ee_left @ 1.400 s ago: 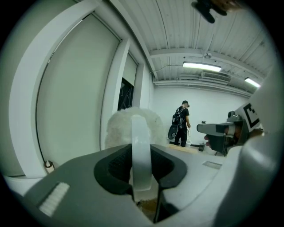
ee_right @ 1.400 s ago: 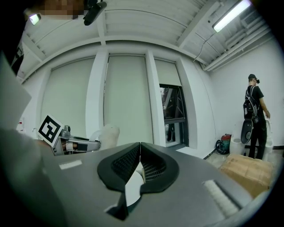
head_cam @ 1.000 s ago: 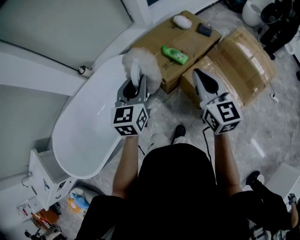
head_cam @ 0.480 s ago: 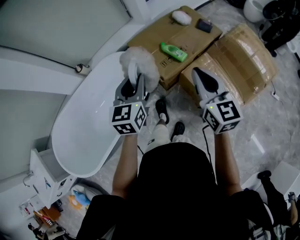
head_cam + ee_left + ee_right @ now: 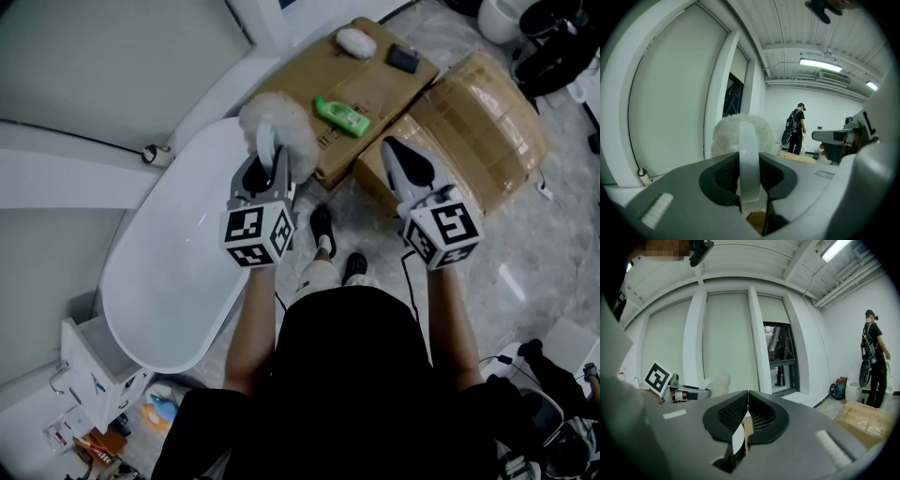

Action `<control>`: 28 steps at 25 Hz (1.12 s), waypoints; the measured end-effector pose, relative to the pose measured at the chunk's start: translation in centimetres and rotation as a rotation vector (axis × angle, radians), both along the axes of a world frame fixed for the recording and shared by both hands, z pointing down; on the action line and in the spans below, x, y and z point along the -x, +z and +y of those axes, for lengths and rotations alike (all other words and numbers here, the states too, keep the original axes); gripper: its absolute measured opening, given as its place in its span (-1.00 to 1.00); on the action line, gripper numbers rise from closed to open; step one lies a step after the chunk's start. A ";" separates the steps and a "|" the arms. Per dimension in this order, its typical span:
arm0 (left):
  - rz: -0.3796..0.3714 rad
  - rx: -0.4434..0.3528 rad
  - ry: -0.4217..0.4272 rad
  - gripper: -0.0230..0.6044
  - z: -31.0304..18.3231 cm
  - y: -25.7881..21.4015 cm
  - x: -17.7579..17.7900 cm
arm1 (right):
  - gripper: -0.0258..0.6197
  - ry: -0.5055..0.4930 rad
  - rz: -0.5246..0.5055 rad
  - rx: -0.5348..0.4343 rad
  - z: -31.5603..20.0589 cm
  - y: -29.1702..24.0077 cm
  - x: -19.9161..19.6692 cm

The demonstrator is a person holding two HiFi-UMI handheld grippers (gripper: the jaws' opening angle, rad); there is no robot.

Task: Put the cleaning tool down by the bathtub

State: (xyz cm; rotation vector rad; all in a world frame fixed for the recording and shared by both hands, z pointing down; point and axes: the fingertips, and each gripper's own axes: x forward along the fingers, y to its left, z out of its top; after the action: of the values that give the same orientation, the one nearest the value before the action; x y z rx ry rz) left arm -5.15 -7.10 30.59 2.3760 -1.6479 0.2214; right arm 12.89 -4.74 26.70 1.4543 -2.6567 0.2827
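— Grey marble floor [image 5: 525,253], white oval bathtub [image 5: 169,281], seen from the head: where was the fluffy white cleaning tool [image 5: 281,122]?
— Over the tub's far rim, its handle pinched in the left gripper [image 5: 265,173]. Its own view showed the right gripper [image 5: 746,397] pressed together, empty. Best lowered floorward before releasing.

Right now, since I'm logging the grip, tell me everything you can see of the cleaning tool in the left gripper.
The cleaning tool is a fluffy white head on a pale, flat, plastic-looking handle. The left gripper is shut on the handle, with the head standing out beyond the jaws. In the head view it is held over the bathtub's far rim, beside a cardboard box; nothing else visibly touches it.
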 end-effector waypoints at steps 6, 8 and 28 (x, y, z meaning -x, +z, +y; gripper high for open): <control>0.004 0.027 0.019 -0.67 -4.9 0.9 0.3 | -0.89 0.006 0.016 0.013 -4.1 0.1 1.1; 0.007 0.035 0.027 -0.67 -6.6 1.0 0.4 | -0.89 0.015 0.019 0.016 -5.5 0.0 1.3; 0.028 0.143 0.106 -0.67 -18.1 5.4 3.0 | -0.89 0.096 0.073 0.077 -15.2 1.6 5.1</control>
State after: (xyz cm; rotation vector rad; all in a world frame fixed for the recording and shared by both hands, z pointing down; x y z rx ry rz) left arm -8.17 -25.20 36.02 2.3492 -1.4440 0.3129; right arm 7.81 -19.92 28.28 1.5405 -2.4947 0.3291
